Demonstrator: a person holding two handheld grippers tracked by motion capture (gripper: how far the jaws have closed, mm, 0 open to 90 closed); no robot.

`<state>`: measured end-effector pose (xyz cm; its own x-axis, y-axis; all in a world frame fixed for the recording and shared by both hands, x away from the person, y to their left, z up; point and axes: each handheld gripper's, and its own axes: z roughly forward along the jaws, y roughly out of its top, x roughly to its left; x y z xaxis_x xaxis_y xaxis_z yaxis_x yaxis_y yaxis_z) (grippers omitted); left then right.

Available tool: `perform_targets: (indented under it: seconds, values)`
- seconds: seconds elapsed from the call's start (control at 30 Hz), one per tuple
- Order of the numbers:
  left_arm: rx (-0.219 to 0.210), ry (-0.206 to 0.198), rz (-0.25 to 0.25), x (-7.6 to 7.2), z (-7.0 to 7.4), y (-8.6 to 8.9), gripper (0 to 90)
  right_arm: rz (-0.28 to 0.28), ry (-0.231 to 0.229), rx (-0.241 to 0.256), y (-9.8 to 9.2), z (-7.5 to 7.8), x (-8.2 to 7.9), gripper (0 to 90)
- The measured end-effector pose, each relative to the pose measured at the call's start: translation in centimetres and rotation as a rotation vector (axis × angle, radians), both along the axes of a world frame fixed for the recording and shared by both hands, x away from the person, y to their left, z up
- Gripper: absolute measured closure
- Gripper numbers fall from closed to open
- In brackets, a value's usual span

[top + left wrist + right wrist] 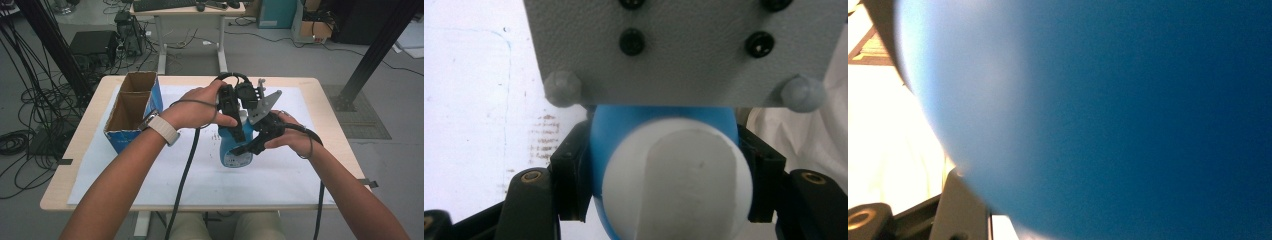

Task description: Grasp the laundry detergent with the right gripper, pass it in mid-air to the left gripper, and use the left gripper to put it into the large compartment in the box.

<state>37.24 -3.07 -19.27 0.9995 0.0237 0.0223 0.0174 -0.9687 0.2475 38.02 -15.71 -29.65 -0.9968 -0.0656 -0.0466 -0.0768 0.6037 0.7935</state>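
While the blue bottle (235, 147) stands mid-worktop, nearer the right edge, the left gripper (233, 120) clamps its upper body; the right gripper (257, 142) presses close, grip unclear.

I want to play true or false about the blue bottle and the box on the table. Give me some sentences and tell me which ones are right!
1. The blue bottle sits between the pads of the left hand-held gripper. True.
2. The bottle has a red cap. False: the cap is white.
3. The cardboard box stands at the left side of the table. True.
4. The bottle is inside the cardboard box. False: it is out at the middle of the table, apart from the box.
5. The right hand-held gripper is close against the bottle. True.
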Motion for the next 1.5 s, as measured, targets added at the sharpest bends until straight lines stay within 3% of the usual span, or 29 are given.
perform_targets:
  seconds: [0.23,0.33,0.37,0.63,1.2,1.23,1.5]
  values:
    - [0.001,0.003,0.0,0.0,-0.02,0.01,37.4,-0.007,0.015,-0.001,0.02,0.01,-0.13,43.3]
    - [0.0,0.002,0.002,-0.01,-0.02,0.0,37.4,-0.001,0.002,-0.002,0.0,-0.01,-0.02,43.3]
    - [0.001,0.002,0.001,-0.01,-0.02,0.0,37.4,-0.008,0.018,-0.001,0.01,0.02,-0.15,43.4]
    - [0.001,0.0,0.003,-0.09,-0.02,0.0,37.4,-0.001,0.002,-0.002,-0.01,0.0,-0.05,43.3]
    - [0.0,0.001,0.002,-0.06,-0.04,0.03,37.4,-0.008,0.015,-0.004,0.01,0.01,-0.17,43.3]
    - [0.001,0.001,0.001,-0.05,-0.04,0.03,37.4,-0.002,0.0,-0.004,0.01,-0.01,-0.05,43.3]
    - [-0.002,0.002,0.004,-0.03,-0.07,0.04,37.4,-0.008,0.015,-0.003,0.02,0.01,-0.14,43.3]
